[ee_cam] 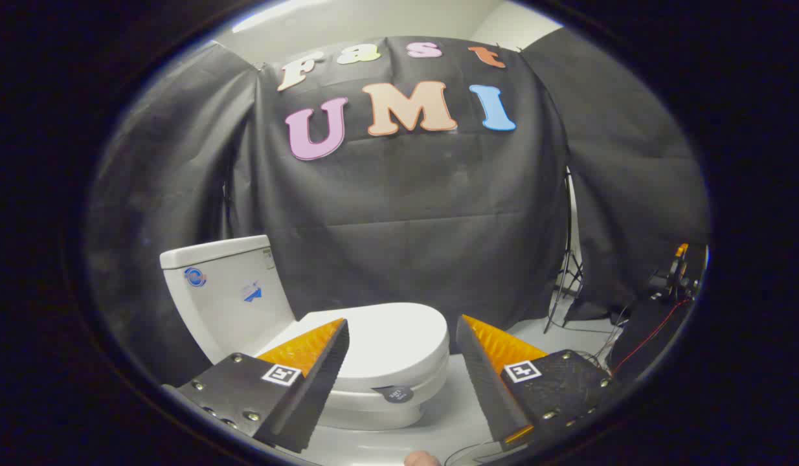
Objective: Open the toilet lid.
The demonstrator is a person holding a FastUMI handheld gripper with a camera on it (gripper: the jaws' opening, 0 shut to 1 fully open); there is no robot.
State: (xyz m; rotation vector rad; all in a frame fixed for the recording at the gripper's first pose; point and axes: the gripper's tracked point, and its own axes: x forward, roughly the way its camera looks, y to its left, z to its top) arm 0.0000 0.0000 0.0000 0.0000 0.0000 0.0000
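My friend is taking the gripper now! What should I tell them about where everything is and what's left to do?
Gripper: open, fingers spread wide, holding nothing and touching nothing.
Toilet: white, just ahead of the fingers, with its tank beyond the left finger against the black cloth wall.
Toilet lid: lying flat and closed over the bowl; its front edge shows between the fingers.
Done: the gripper is lined up facing the lid.
Left: bring the fingers to the lid's front edge, catch it, and swing it up toward the tank.
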